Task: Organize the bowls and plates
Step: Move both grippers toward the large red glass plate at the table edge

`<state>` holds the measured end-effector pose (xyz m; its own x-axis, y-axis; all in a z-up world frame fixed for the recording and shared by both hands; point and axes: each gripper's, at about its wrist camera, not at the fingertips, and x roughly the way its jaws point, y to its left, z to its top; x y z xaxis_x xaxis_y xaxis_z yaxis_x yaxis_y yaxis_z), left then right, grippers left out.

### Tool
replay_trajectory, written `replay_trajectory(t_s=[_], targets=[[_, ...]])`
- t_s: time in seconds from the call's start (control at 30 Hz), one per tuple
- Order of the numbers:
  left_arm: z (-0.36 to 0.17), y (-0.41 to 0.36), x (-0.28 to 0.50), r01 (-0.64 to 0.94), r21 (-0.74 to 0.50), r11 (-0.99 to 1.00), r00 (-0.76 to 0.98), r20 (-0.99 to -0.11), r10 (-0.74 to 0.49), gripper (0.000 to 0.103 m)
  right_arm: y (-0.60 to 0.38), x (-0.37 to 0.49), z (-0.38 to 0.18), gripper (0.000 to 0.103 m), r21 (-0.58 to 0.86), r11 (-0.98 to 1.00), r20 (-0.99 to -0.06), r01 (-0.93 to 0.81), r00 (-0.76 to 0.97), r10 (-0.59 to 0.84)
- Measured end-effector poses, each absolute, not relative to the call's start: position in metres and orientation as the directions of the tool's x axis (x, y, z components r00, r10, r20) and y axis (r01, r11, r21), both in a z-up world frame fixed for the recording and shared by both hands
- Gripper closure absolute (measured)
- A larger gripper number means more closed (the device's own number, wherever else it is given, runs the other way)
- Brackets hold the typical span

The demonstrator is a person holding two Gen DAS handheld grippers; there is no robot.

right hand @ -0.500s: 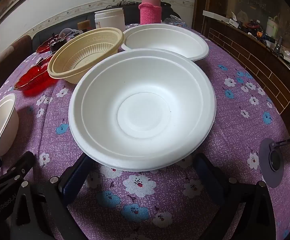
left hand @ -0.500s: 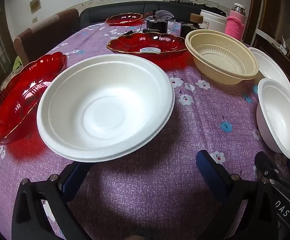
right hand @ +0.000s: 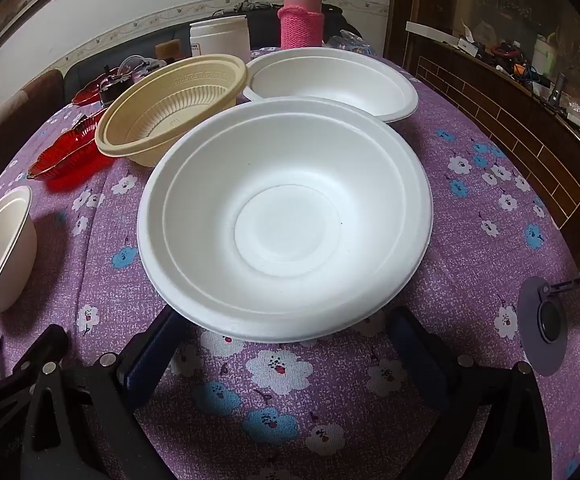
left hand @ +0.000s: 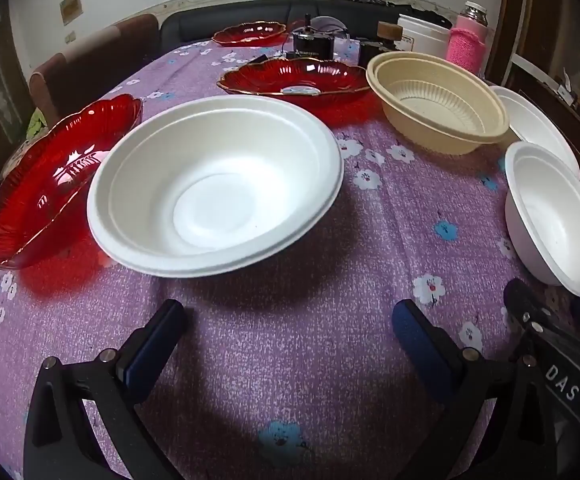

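In the left wrist view a large white bowl (left hand: pixel 218 184) sits on the purple flowered tablecloth (left hand: pixel 290 360), just ahead of my left gripper (left hand: pixel 290 332). That gripper is open and holds nothing. A red glass plate (left hand: pixel 50 184) touches the bowl's left side. In the right wrist view another large white bowl (right hand: pixel 286 216) has its near rim right at the tips of my right gripper (right hand: pixel 290 346), which is open and presses on nothing. Beyond it stand a third white bowl (right hand: pixel 329 80) and a beige ribbed bowl (right hand: pixel 170 108).
Two more red plates (left hand: pixel 293 80) (left hand: pixel 250 34) lie further back. A white tub (right hand: pixel 220 36), a pink-sleeved flask (right hand: pixel 301 24) and small dark items crowd the far end. A wooden cabinet (right hand: pixel 509 120) borders the table's right side. Chairs (left hand: pixel 90 64) stand at the left.
My left gripper has drawn back a little from its white bowl, leaving a gap of cloth before the fingertips. The right view is unchanged.
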<state>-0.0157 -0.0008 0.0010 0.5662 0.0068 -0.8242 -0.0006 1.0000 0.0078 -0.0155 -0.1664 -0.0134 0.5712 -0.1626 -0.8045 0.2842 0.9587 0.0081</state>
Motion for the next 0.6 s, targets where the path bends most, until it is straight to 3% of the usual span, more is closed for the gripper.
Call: replay_trajectory(t_s=[0.23, 0.5, 0.6], targets=[[0.003, 0.006, -0.062, 0.137, 0.004, 0.991, 0.550, -0.832, -0.073, 0.000, -0.166, -0.020, -0.010, 0.001, 0.007, 0.966, -0.806, 0.259, 0.573, -0.148], [0.005, 0.005, -0.065, 0.144, 0.010, 0.990, 0.540, -0.839, -0.070, 0.000, -0.163, -0.020, -0.009, 0.001, -0.009, 0.971, -0.832, 0.238, 0.538, -0.139], [0.009, 0.012, -0.066, 0.145, -0.040, 0.989, 0.545, -0.830, -0.114, 0.001, -0.162, -0.025, -0.008, 0.001, -0.011, 0.972, -0.835, 0.234, 0.532, -0.137]])
